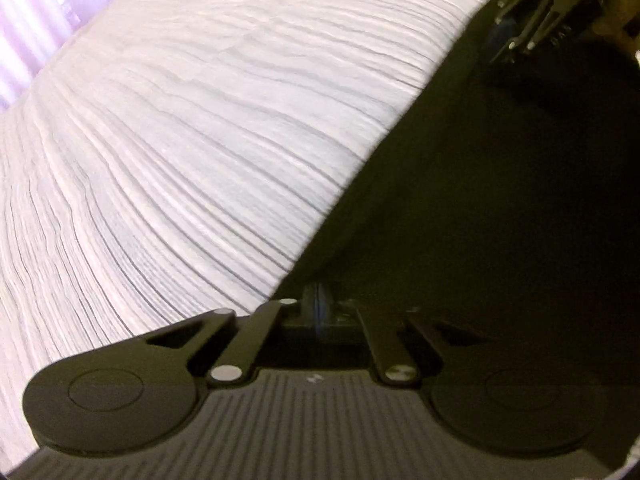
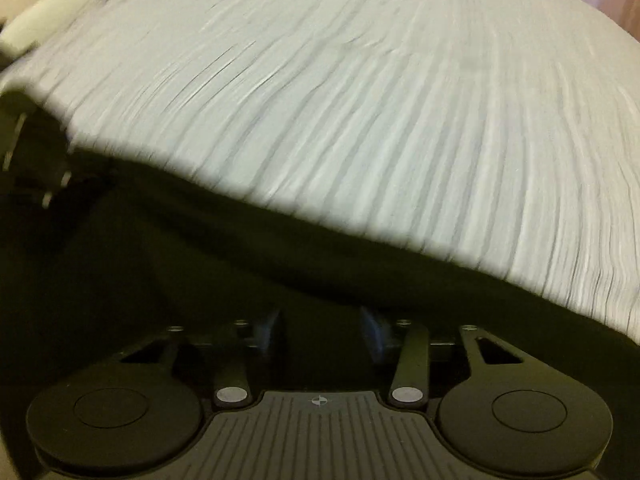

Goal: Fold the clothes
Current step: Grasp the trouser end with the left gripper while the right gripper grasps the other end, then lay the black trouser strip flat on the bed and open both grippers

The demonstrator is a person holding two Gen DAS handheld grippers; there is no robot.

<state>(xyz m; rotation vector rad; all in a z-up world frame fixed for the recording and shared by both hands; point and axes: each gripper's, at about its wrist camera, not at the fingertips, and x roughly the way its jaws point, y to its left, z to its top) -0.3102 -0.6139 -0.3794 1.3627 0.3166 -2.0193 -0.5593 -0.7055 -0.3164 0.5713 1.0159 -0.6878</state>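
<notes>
The pale wood-grain table (image 1: 180, 140) lies bare and free on the left. The dark garment (image 1: 500, 220) covers the right part of the table, and its straight edge runs diagonally. The left tool (image 1: 320, 300) has its fingers together at this edge, clamped on the garment. In the right wrist view, the right tool (image 2: 322, 330) has its fingers apart over the garment, whose edge curves across the table.

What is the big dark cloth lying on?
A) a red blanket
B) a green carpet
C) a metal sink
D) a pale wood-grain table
D: the dark cloth spreads across a pale, whitish table top with wood-grain lines, seen in both wrist views.
</notes>
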